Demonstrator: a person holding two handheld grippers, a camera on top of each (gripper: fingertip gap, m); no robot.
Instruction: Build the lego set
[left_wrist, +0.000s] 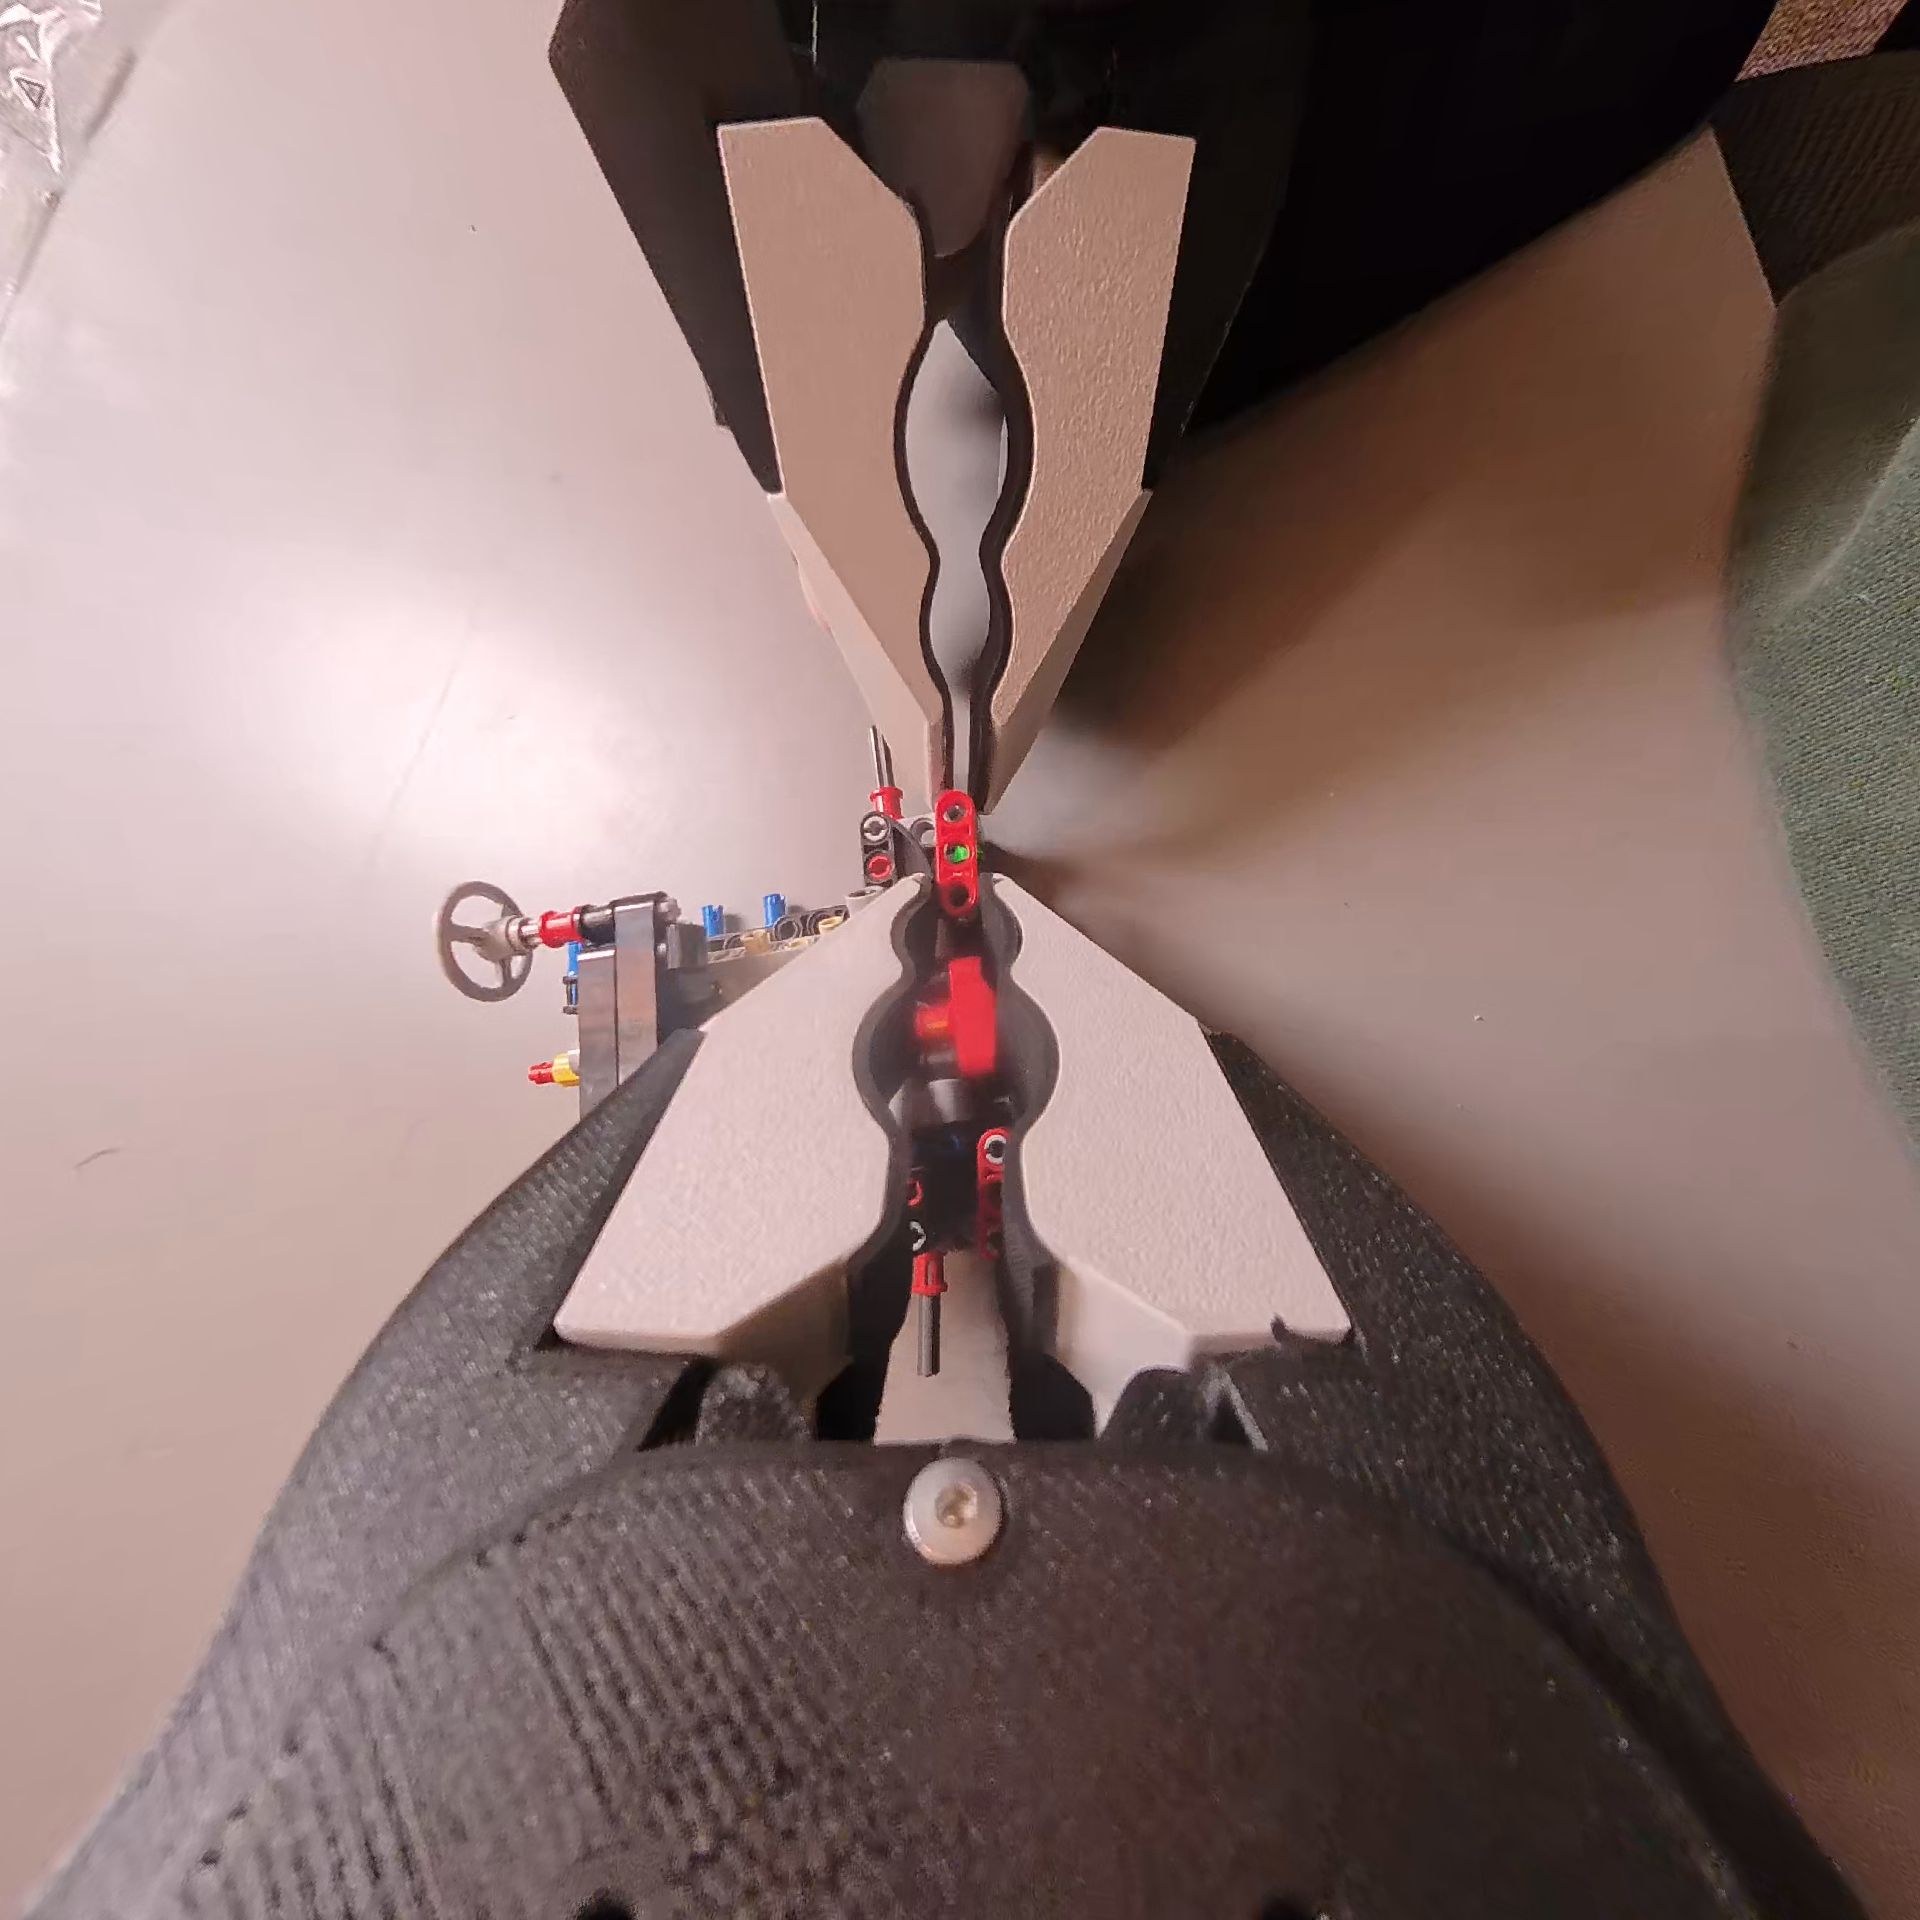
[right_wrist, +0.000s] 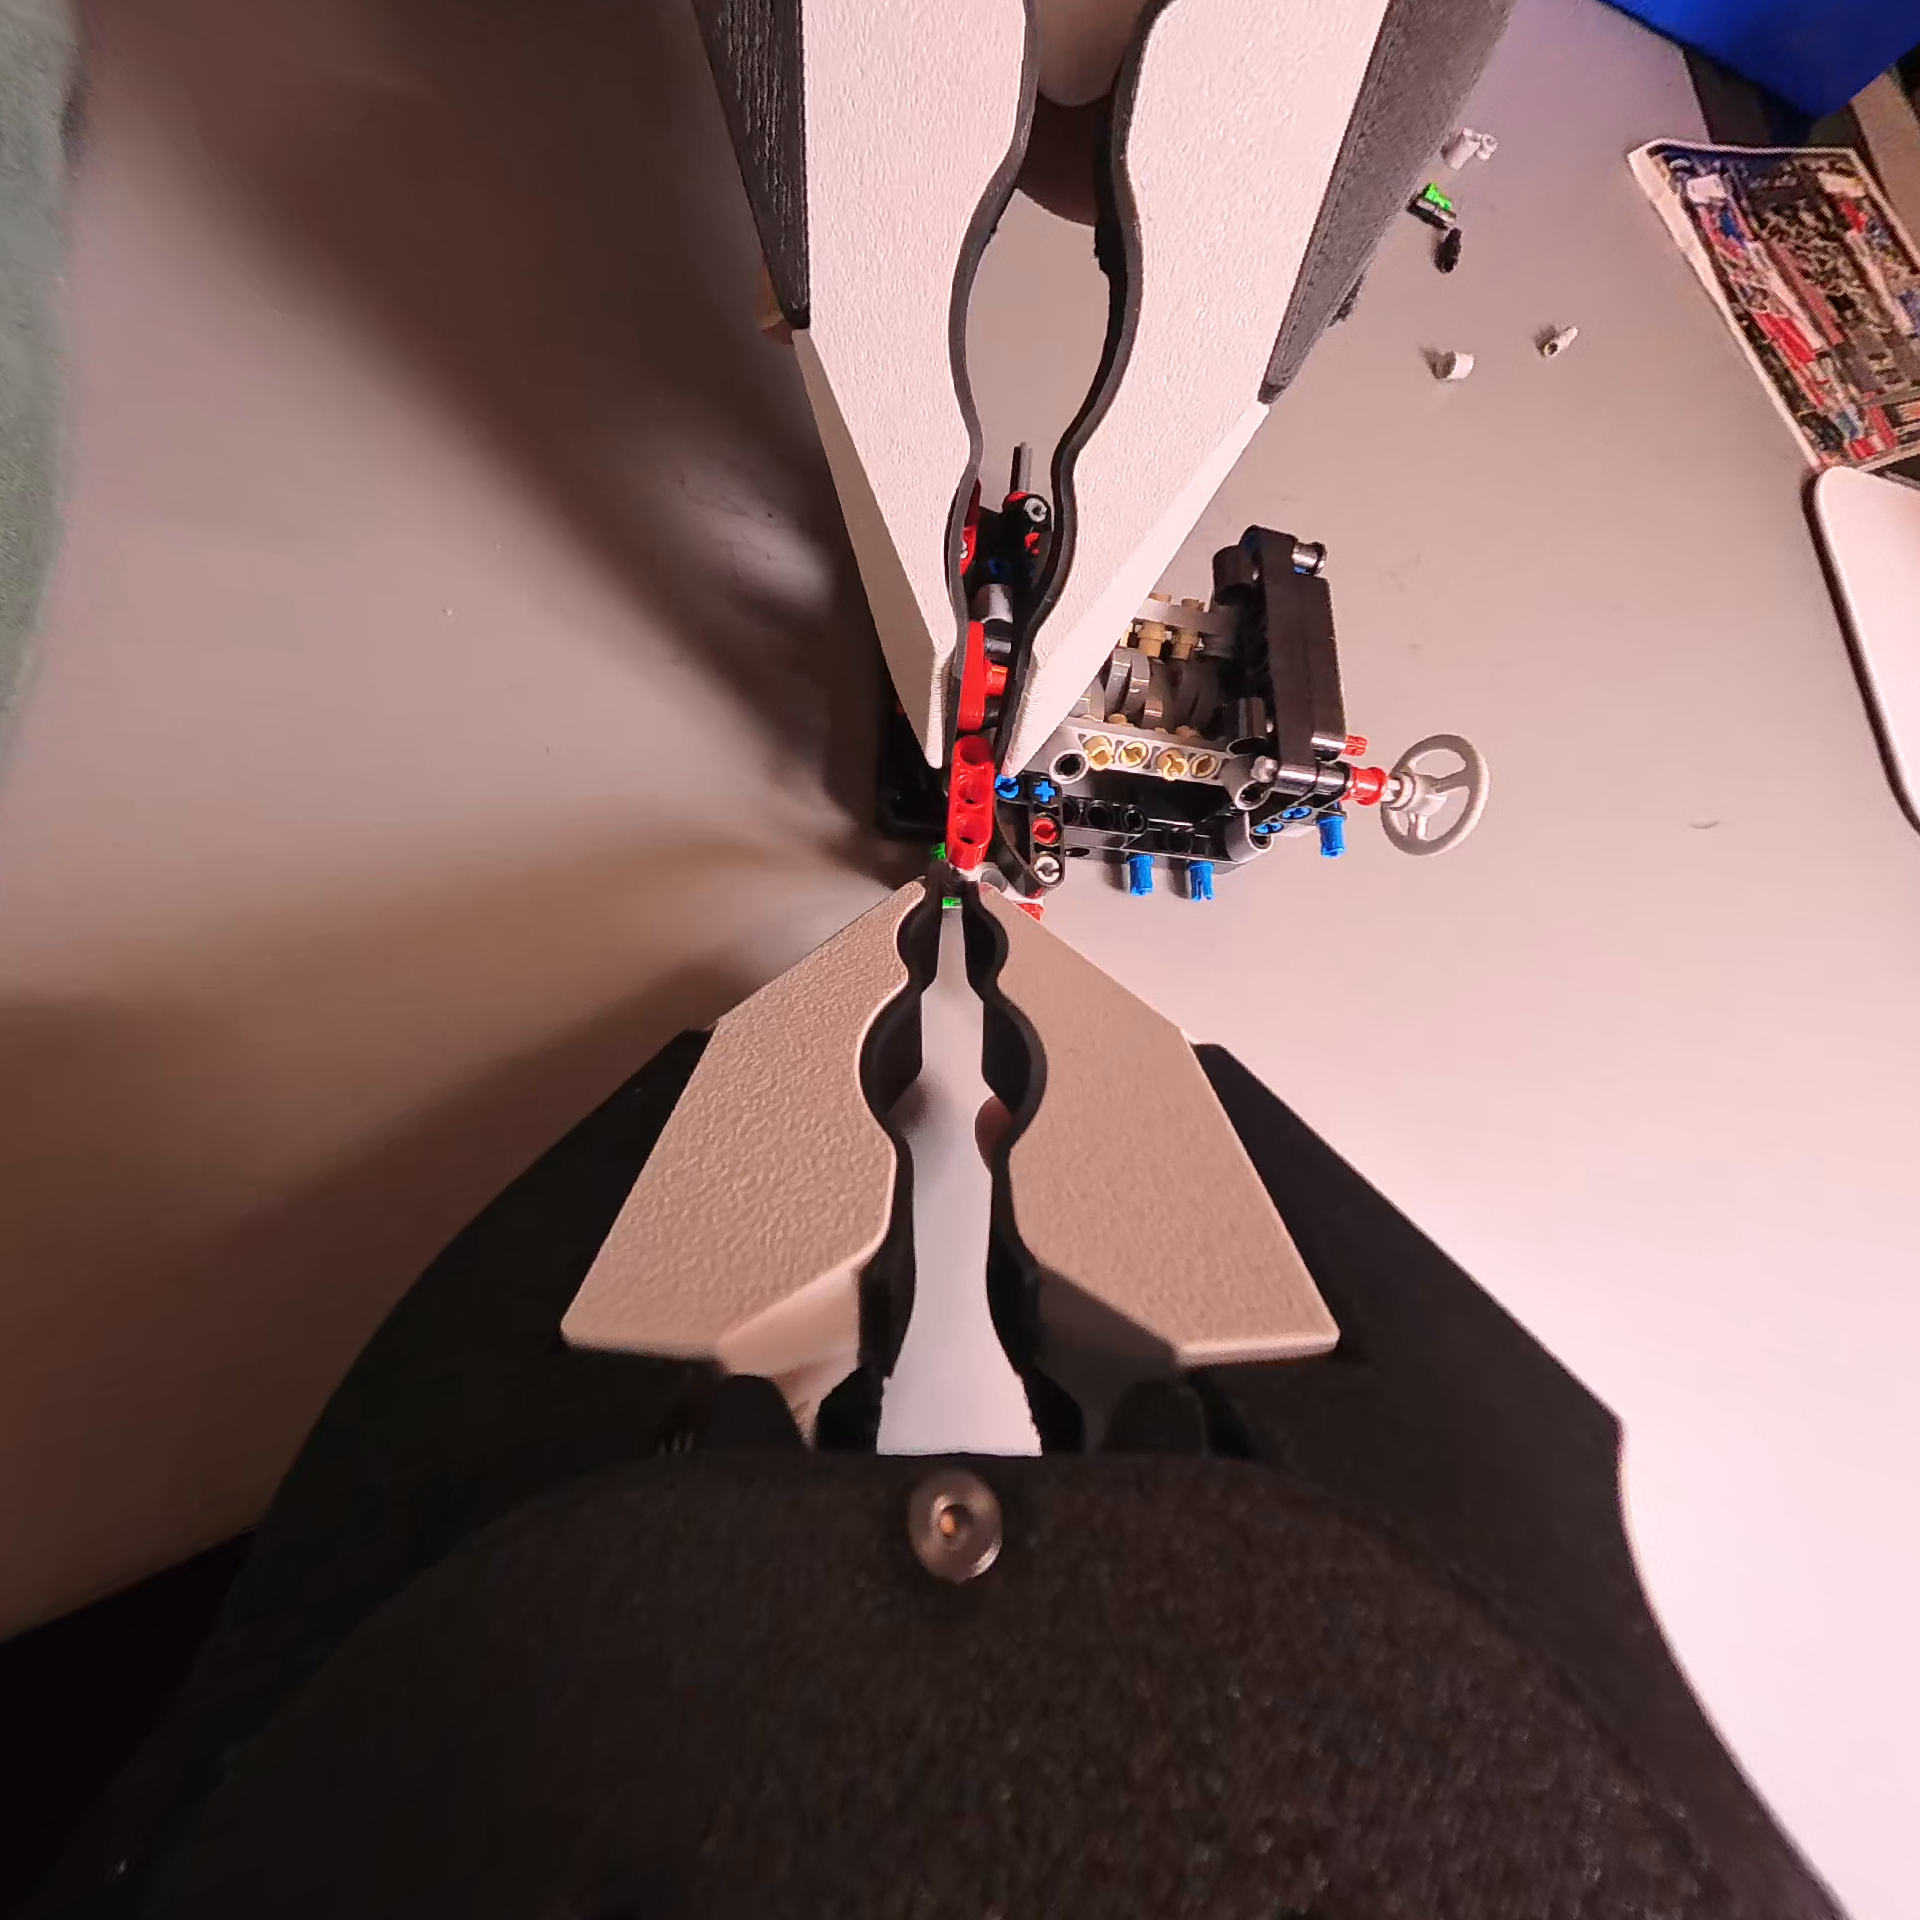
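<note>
Left gripper (left_wrist: 958, 914): clamped the model (left_wrist: 951, 1049).
Right gripper (right_wrist: 954, 899): pinched a red beam (right_wrist: 971, 795).
Risk: misaligned push — beam skews, pins pop.

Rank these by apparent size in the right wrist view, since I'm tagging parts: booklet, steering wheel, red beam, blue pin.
1. Booklet, cut by the frame edge.
2. Steering wheel.
3. Red beam, not far short of the wheel and partly hidden, so unsure.
4. Blue pin.
</note>
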